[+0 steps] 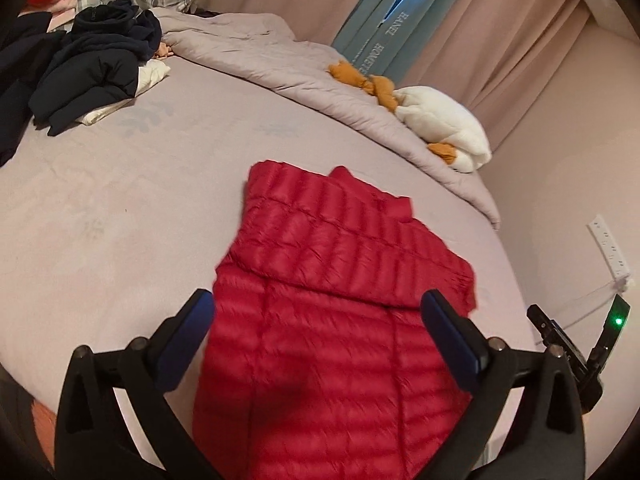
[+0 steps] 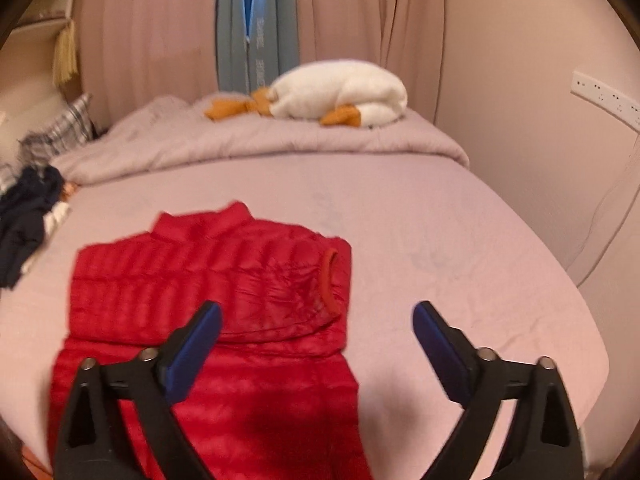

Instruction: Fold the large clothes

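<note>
Red quilted down jacket [image 1: 336,320] lies flat on the mauve bedsheet [image 1: 120,220] in the left wrist view, its sleeves folded across the body, collar end pointing away. The left gripper [image 1: 320,304] hovers over the jacket's lower part with its blue-padded fingers [image 1: 188,332] spread wide, grasping nothing. Beyond lie a heap of navy clothes [image 1: 88,68], a rumpled quilt [image 1: 260,52] and a white plush goose [image 1: 444,128]. From the right wrist view the same jacket [image 2: 208,304] sits left of centre — one orange-trimmed cuff [image 2: 332,280] showing — while the right gripper [image 2: 318,312] hangs released above its right edge, fingers [image 2: 440,344] wide apart, empty.
</note>
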`<state>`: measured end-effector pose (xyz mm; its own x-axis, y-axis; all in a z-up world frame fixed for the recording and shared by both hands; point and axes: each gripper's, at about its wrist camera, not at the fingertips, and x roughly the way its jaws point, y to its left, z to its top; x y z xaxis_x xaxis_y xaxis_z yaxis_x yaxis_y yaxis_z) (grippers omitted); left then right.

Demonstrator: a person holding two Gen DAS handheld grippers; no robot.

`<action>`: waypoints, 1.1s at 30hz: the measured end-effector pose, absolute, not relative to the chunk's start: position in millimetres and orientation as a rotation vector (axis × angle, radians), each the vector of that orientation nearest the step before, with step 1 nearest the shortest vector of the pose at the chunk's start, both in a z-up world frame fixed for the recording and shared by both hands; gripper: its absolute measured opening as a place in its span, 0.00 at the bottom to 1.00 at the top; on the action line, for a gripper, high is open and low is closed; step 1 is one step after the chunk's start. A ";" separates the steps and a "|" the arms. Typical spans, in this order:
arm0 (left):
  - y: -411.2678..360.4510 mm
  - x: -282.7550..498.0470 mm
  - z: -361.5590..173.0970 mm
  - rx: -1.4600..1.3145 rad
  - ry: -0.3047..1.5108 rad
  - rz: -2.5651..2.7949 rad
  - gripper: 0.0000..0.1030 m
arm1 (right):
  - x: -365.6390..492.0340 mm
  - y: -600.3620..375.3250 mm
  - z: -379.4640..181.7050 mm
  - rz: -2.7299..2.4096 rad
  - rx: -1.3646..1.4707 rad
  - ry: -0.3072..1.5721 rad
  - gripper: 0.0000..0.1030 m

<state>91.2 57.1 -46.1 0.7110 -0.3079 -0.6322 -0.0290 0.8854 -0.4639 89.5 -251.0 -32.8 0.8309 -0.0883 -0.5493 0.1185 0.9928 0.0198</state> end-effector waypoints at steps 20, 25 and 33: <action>52.2 14.8 -94.9 -0.351 0.833 -0.194 0.99 | -6.8 -263.4 -53.3 -0.065 0.153 0.474 0.99; 64.9 1.8 -129.5 -0.406 0.889 -0.211 0.98 | -17.8 -292.3 -103.3 -0.140 0.235 0.594 0.99; 61.8 -19.5 -173.6 -0.398 1.010 -0.271 0.92 | -31.4 -302.7 -177.2 -0.117 0.377 0.850 0.84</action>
